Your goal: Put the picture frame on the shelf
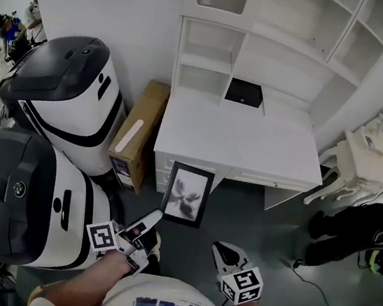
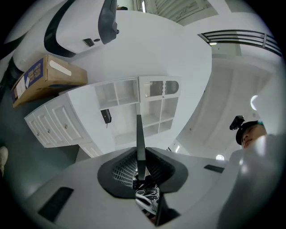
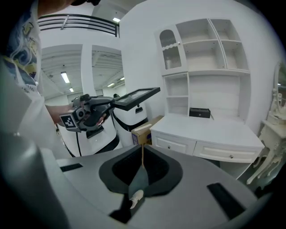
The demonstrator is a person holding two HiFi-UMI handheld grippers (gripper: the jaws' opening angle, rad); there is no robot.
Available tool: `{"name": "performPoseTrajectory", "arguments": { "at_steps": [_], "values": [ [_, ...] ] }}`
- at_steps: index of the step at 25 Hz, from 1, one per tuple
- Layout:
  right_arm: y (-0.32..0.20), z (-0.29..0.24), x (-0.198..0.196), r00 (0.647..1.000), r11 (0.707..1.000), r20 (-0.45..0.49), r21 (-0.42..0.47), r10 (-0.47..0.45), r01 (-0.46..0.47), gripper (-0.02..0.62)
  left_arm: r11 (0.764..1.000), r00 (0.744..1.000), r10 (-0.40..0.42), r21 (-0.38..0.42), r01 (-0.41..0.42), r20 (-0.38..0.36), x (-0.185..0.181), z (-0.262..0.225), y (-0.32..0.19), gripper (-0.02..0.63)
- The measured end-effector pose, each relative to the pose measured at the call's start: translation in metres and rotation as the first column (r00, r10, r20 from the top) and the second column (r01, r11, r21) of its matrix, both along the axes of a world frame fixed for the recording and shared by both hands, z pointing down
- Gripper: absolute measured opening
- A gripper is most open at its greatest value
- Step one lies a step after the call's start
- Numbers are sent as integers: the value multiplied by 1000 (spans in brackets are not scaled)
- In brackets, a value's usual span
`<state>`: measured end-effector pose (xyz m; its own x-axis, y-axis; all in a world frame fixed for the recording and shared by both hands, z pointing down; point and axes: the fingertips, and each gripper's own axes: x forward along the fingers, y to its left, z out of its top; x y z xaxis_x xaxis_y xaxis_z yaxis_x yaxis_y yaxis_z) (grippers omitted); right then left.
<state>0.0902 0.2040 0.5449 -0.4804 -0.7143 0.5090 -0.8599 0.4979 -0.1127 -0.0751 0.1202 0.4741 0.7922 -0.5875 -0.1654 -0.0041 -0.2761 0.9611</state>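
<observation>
The black picture frame (image 1: 187,194), with a grey flower print, hangs in the air in front of the white desk (image 1: 243,138). My left gripper (image 1: 152,219) is shut on its lower left corner. In the left gripper view the frame (image 2: 139,138) stands edge-on between the jaws, in line with the white shelf unit (image 2: 134,96). In the head view the shelf unit (image 1: 280,27) rises behind the desk with bare compartments. My right gripper (image 1: 220,250) is shut and empty, lower right of the frame. In the right gripper view the held frame (image 3: 136,97) lies flat, left of the shelf unit (image 3: 203,53).
A small black box (image 1: 244,92) sits at the back of the desk. A cardboard box (image 1: 137,134) leans left of the desk. Two large white-and-black machines (image 1: 65,96) fill the left side. A white chair (image 1: 360,158) and a person's dark legs (image 1: 356,236) are at right.
</observation>
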Motion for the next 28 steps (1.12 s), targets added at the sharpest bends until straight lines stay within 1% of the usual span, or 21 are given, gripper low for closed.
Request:
{"name": "performPoseTrajectory", "arguments": {
  "at_steps": [4, 8, 12, 15, 19, 22, 25, 28],
  "values": [
    [-53, -15, -6, 1000, 1000, -16, 5, 19, -19, 28, 999, 999, 33, 8, -33, -12, 4, -12, -50, 66],
    [-101, -17, -23, 999, 1000, -31, -6, 23, -23, 28, 999, 999, 46, 1, -46, -11, -4, -12, -95, 66],
    [-137, -20, -36, 999, 1000, -38, -8, 25, -25, 27, 999, 999, 54, 2, -54, -4, -13, -8, -135, 66],
    [-154, -19, -38, 999, 999, -38, -20, 25, -26, 26, 999, 999, 50, -7, -51, -11, -14, -8, -163, 66],
    [-177, -15, -31, 999, 999, -35, -22, 39, -40, 26, 1000, 1000, 27, -2, -27, -13, -19, -8, -199, 66],
    [-200, -8, -18, 998, 998, -26, -26, 49, -50, 26, 1000, 1000, 5, 5, -5, -7, -14, -7, -232, 66],
    [-228, -3, -6, 999, 999, -12, -30, 32, -32, 26, 1000, 1000, -22, 6, 22, -1, -5, -9, -265, 66],
    [-264, -4, 8, 1000, 1000, 1, -18, 1, -1, 26, 998, 999, -54, 25, 54, 2, 7, -16, -302, 66]
  ]
}}
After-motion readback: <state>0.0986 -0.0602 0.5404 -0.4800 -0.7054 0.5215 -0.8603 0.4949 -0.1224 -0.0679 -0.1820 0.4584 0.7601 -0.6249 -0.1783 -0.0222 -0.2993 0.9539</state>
